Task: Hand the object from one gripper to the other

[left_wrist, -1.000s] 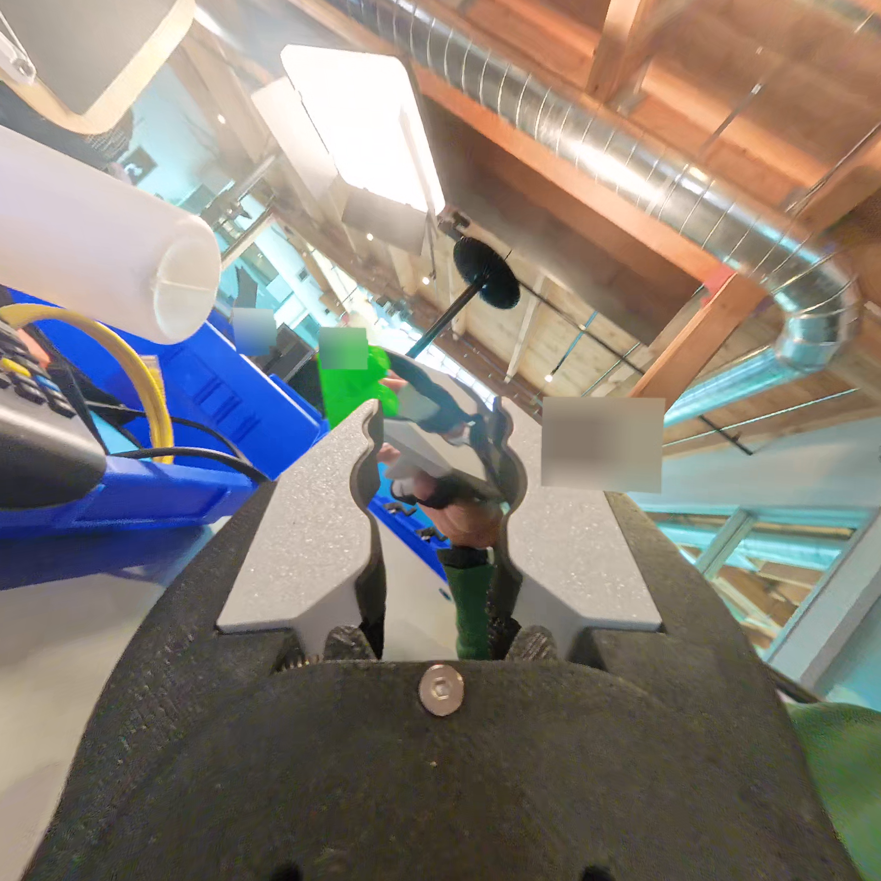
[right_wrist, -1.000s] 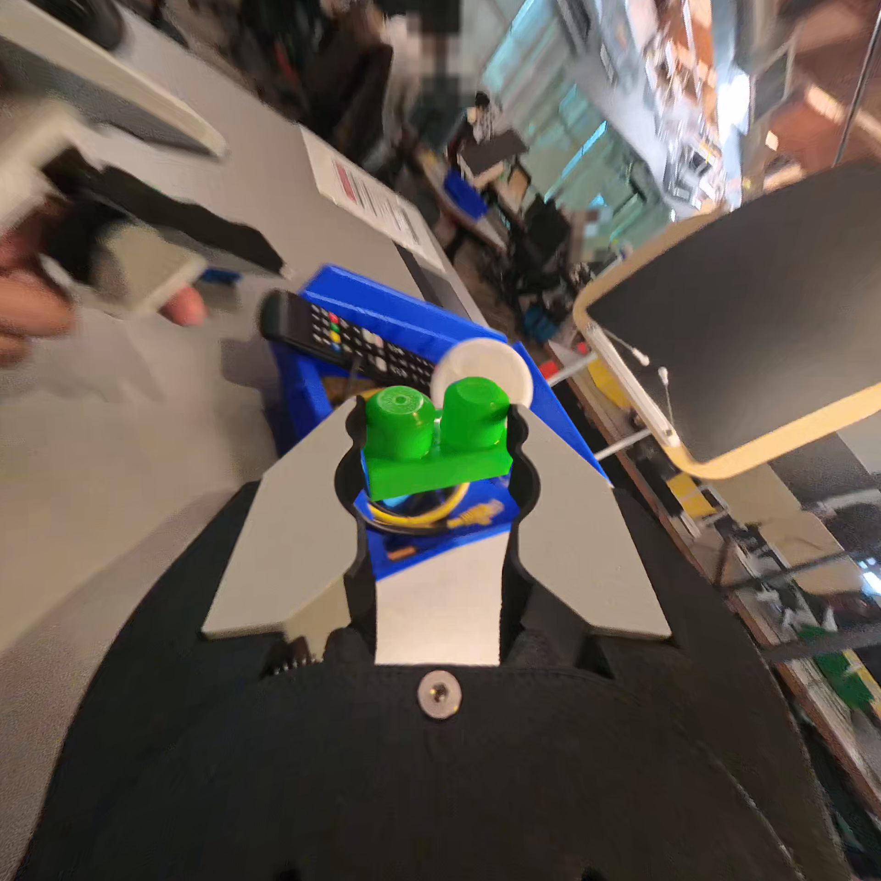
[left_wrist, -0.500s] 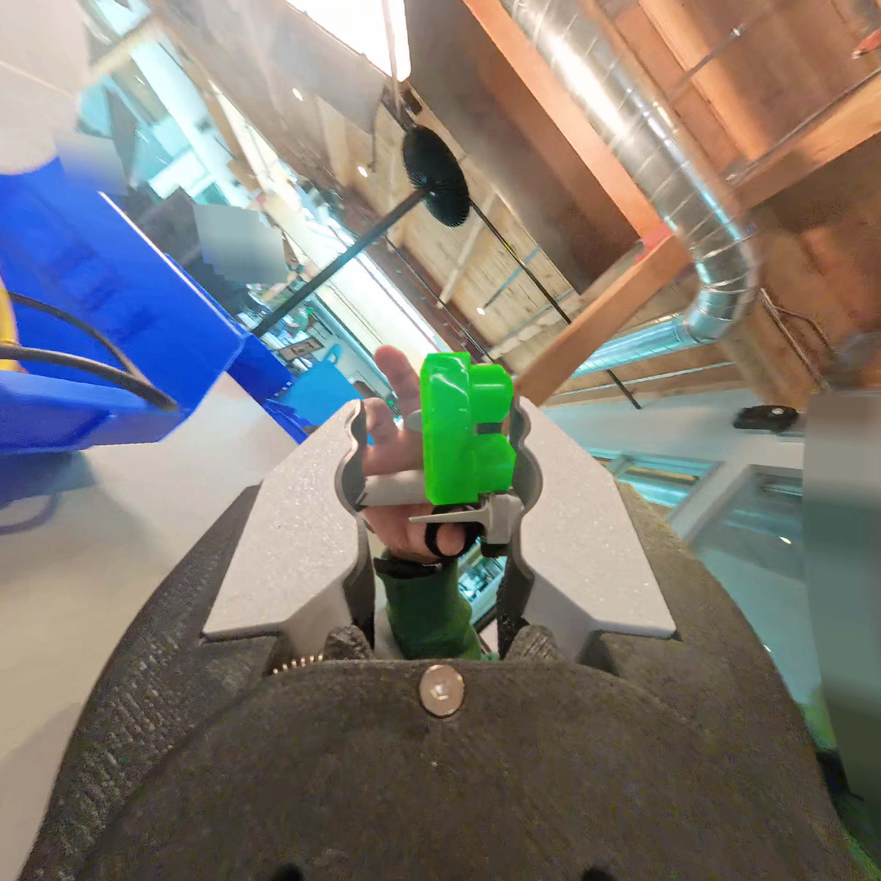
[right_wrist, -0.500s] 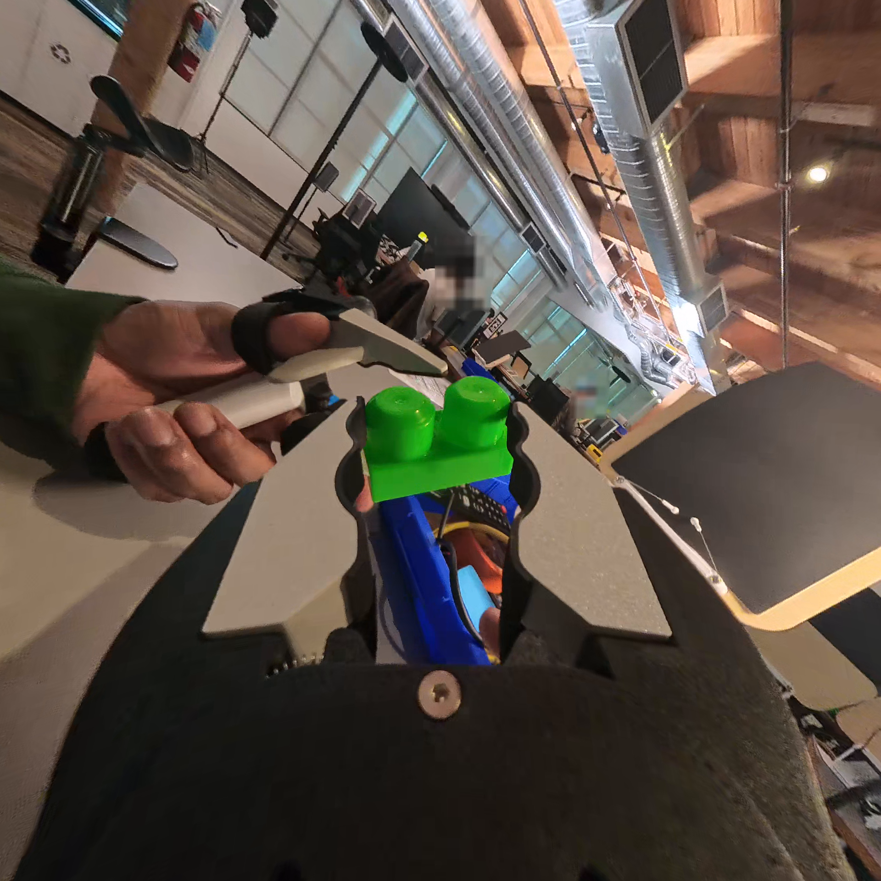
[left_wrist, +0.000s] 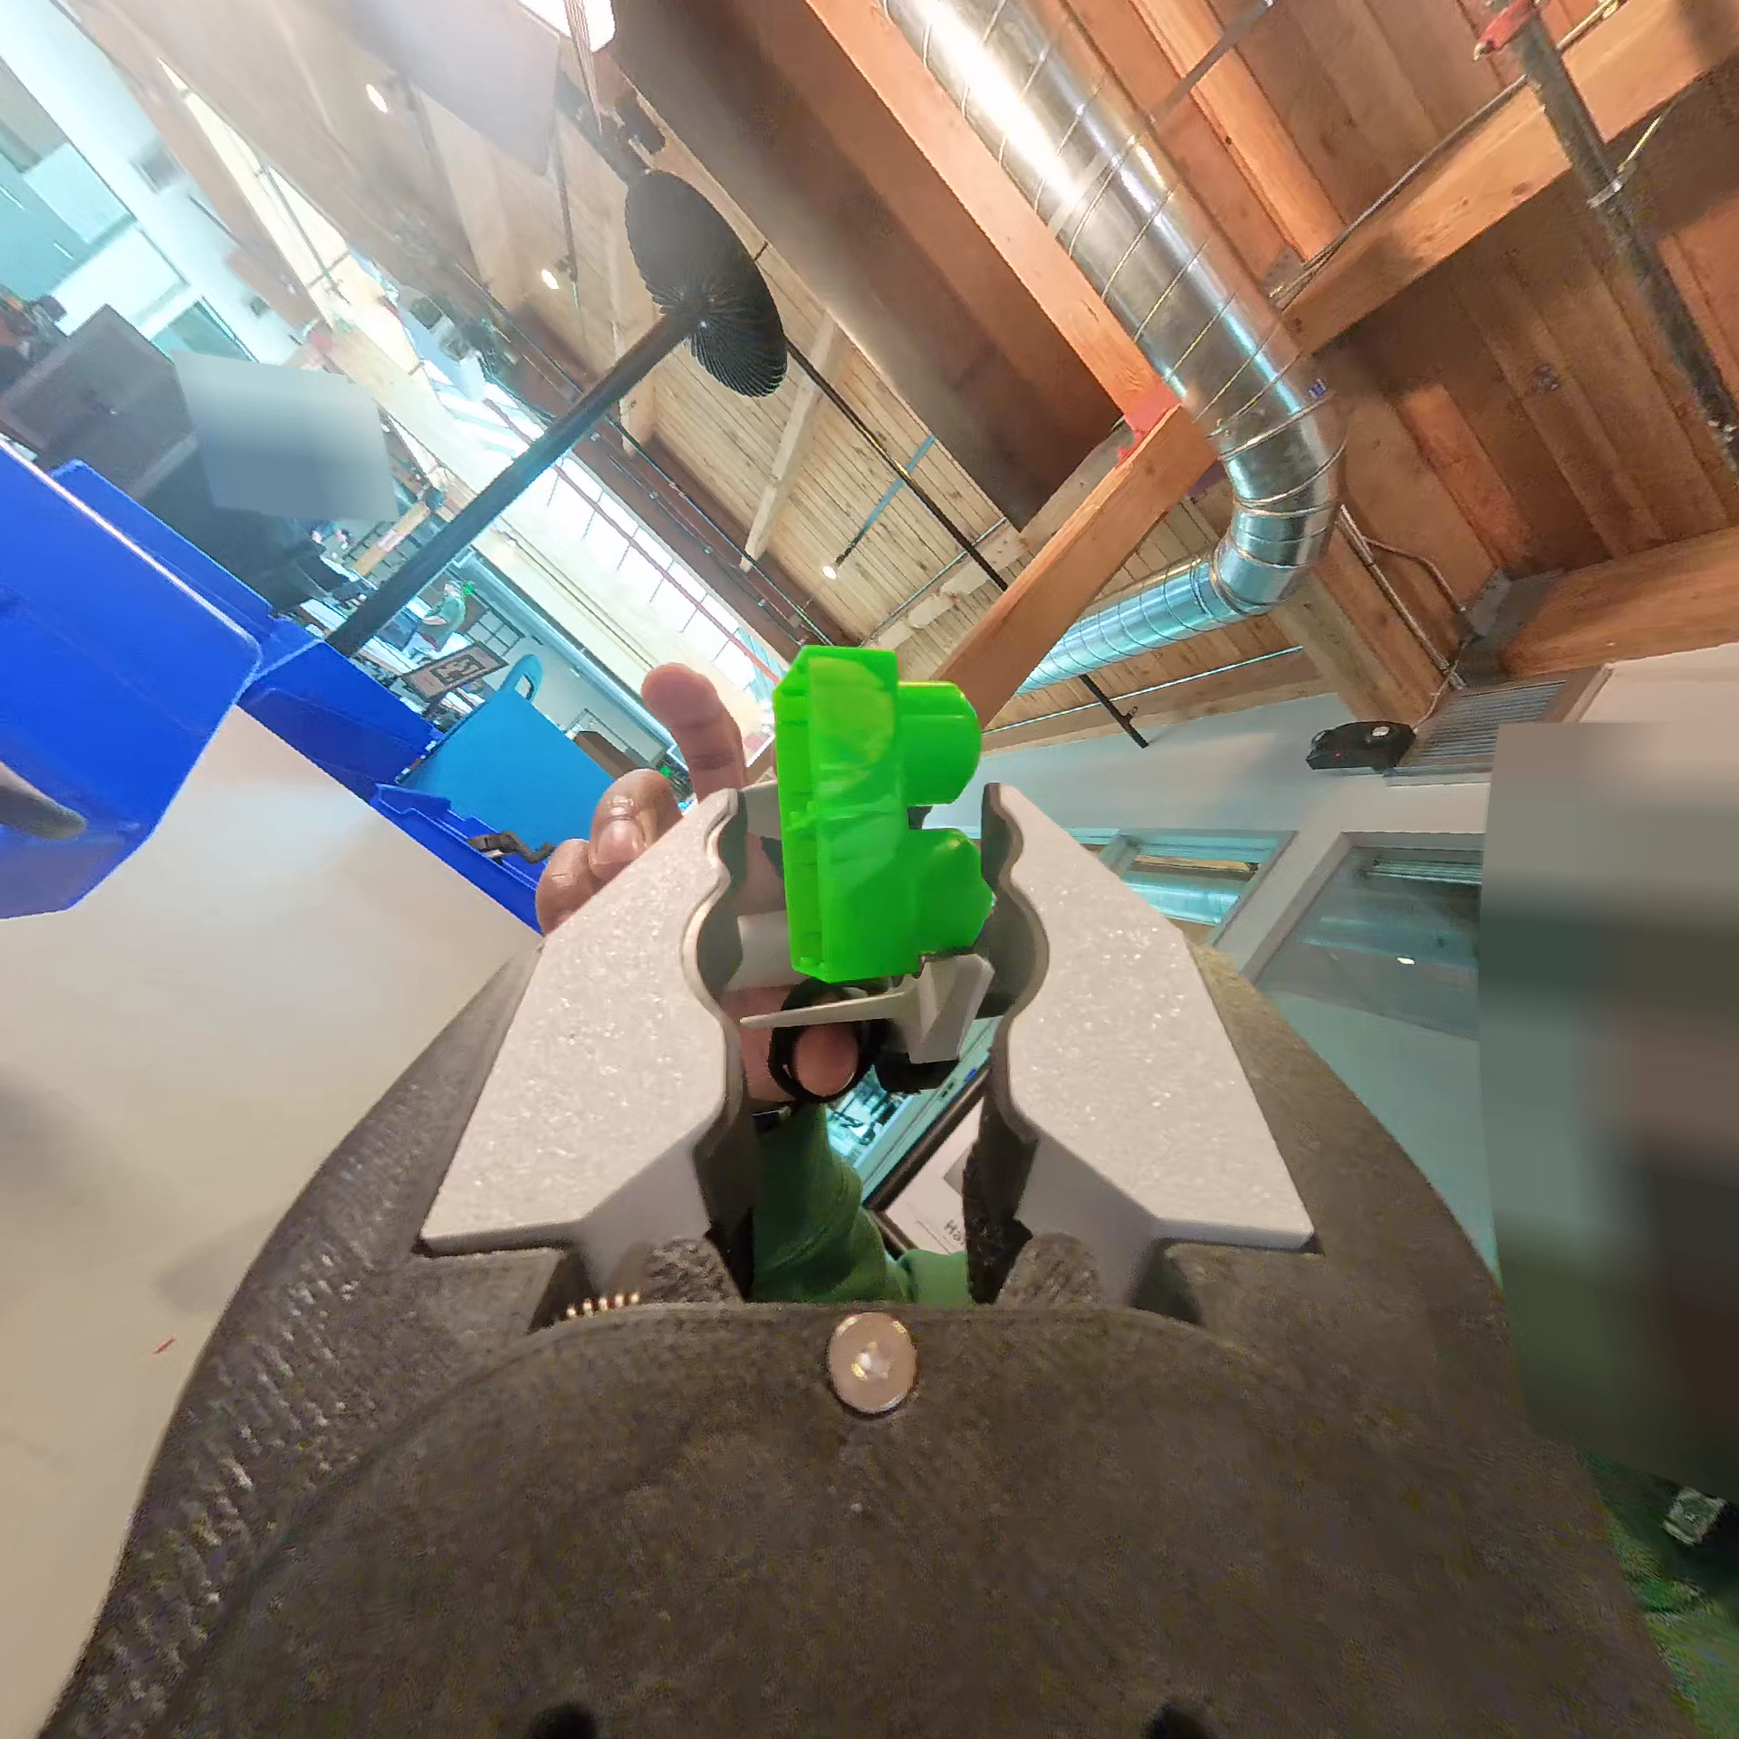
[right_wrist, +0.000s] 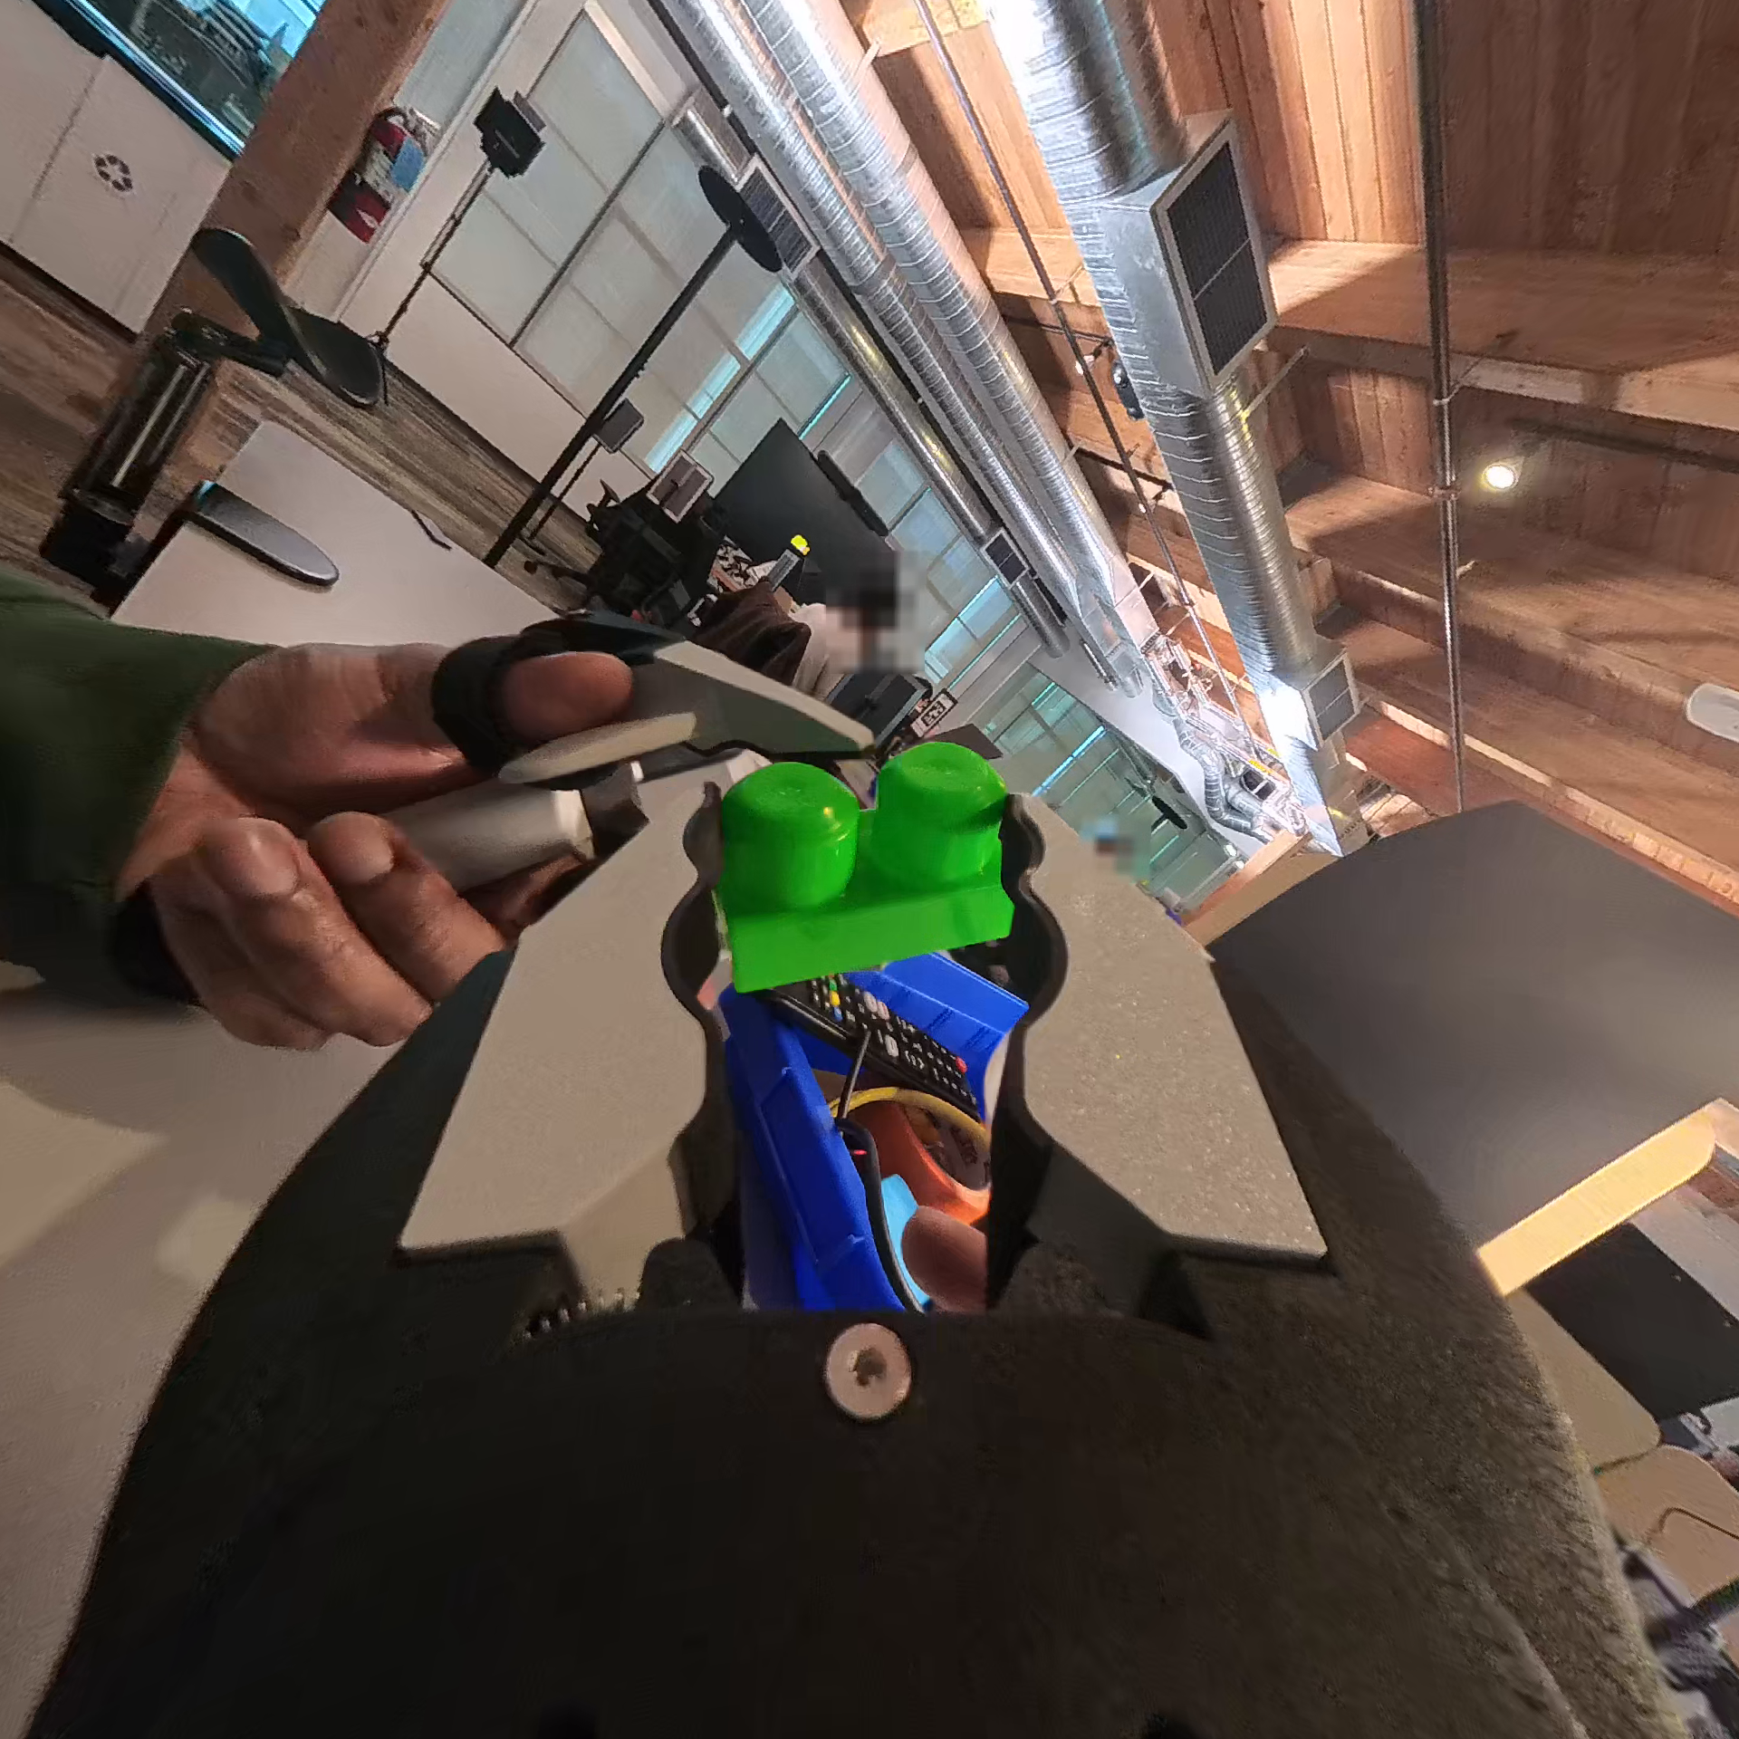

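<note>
A bright green two-stud brick is clamped by its ends between the fingers of my right gripper, studs pointing away from the camera. In the left wrist view the brick shows between the tips of my left gripper, which is open, with a gap on the brick's left side. The right gripper and the hand holding it lie behind the brick there. In the right wrist view the left gripper, held by a hand, has its tips just above the left stud. I cannot tell if they touch.
A blue bin holding a black remote and cables lies below the brick. More blue bins stand at the left on the grey table. A black board with a pale edge is at the right. My two grippers' fingertips are within a few centimetres of each other.
Both grippers have tilted up and drawn together. The brick, off to the side a second ago, now sits larger and closer between the left gripper's open fingertips. The right gripper's hold is unchanged.
</note>
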A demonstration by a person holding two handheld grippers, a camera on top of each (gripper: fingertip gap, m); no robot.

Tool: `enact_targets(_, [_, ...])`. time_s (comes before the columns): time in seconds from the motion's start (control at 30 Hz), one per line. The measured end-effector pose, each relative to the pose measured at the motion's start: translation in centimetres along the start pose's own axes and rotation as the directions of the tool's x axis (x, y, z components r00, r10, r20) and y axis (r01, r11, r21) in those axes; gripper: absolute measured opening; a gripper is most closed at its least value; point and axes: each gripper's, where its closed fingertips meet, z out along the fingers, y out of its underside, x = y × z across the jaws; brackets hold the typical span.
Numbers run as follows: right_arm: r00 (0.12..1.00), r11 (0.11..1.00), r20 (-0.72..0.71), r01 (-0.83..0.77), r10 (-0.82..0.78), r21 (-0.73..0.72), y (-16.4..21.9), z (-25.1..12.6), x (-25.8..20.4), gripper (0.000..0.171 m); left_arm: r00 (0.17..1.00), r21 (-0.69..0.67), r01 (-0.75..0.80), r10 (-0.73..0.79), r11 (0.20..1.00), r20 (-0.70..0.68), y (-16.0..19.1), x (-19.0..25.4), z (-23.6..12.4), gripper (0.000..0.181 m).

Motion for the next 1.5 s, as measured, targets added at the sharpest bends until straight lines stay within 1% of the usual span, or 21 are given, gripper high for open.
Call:
enact_targets(0.1, [1.000, 1.000, -0.008, 0.016, -0.016, -0.008, 0.2, 0.0, 0.0, 0.061, 1.000, 0.008, -0.021, 0.021, 1.000, 0.016, -0.2, -0.2, -0.2, 0.044])
enact_targets(0.17, [1.000, 1.000, -0.005, 0.014, -0.014, -0.004, 0.1, -0.1, 0.0, 0.061, 1.000, 0.001, -0.021, 0.021, 1.000, -0.012, -0.1, 0.2, -0.2, 0.035])
enact_targets(0.3, [1.000, 1.000, 0.003, 0.001, -0.001, 0.020, -0.3, -0.1, -0.2, 0.061, 0.999, -0.031, -0.035, 0.034, 0.999, -0.017, 0.5, 0.3, 0.0, 0.031])
enact_targets(0.4, [1.000, 0.999, 0.002, -0.005, 0.005, 0.033, -0.5, -0.2, -0.2, 0.061, 0.999, -0.016, -0.029, 0.028, 0.999, -0.026, 0.2, 0.4, -0.3, 0.024])
enact_targets(0.73, [1.000, 0.999, 0.005, -0.021, 0.021, 0.034, -0.4, -0.5, 0.0, 0.061, 0.998, 0.015, -0.024, 0.025, 1.000, -0.062, -0.4, 0.9, -0.6, 0.022])
enact_targets(0.83, [1.000, 1.000, 0.004, -0.028, 0.028, 0.012, 0.1, -0.6, 0.2, 0.061, 0.994, 0.052, -0.017, 0.022, 0.998, -0.104, -1.1, 1.6, -1.0, 0.014])
enact_targets(1.3, [1.000, 0.999, 0.004, -0.029, 0.029, -0.042, 1.1, -0.7, 0.2, 0.061, 0.996, 0.041, -0.086, 0.086, 0.995, -0.012, -1.0, 0.6, -1.0, 0.016])
enact_targets(1.43, [1.000, 0.996, -0.005, -0.026, 0.025, -0.083, 1.9, -0.6, 0.4, 0.059, 0.988, 0.055, -0.154, 0.153, 0.987, 0.021, -1.4, 0.5, -1.2, 0.014])
enact_targets(1.47, [1.000, 0.996, -0.009, -0.026, 0.026, -0.091, 2.0, -0.6, 0.4, 0.058, 0.982, 0.056, -0.185, 0.183, 0.981, 0.039, -1.6, 0.4, -1.3, 0.009])
enact_targets(1.5, [0.999, 0.995, -0.015, -0.030, 0.029, -0.097, 2.2, -0.6, 0.5, 0.056, 0.976, 0.059, -0.215, 0.212, 0.975, 0.057, -1.7, 0.3, -1.5, 0.009])
